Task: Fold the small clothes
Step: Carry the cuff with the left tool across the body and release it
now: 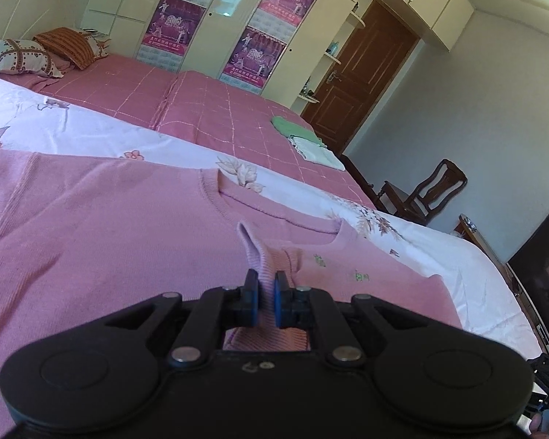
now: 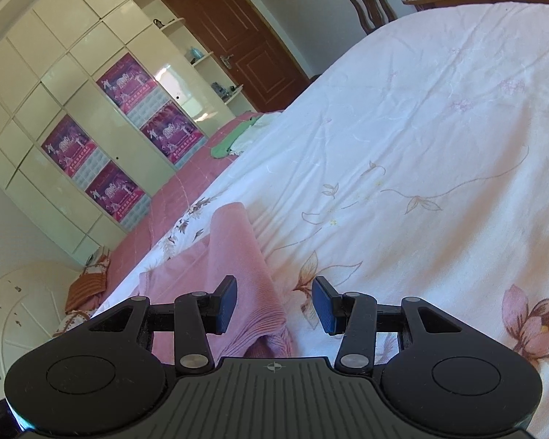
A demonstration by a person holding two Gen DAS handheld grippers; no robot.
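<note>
The bed (image 1: 238, 120) fills both views, a white floral quilt (image 2: 421, 128) over its near part and a pink checked cover beyond. On the quilt lies the pink sweater (image 1: 109, 241), spread flat with its round neckline toward the far side. A small stack of folded clothes (image 1: 303, 139), green and white, sits well apart near the bed's far corner, which suggests earlier pieces are done and this sweater is the one in hand.

The step looks like the sleeve fold. The left gripper (image 1: 265, 301) has its jaws pressed together on a ribbed cuff (image 1: 260, 252), which stands up in a pinch over the sweater's chest, just below the neckline. The right gripper (image 2: 273, 305) hovers with its jaws spread wide, gripping nothing; a rolled edge of the sweater runs between them and the quilt shows beside it.

The next move probably calls for laying the pinched cuff flat across the body and letting go, while the right gripper closes on the edge beneath it to bring that side over
</note>
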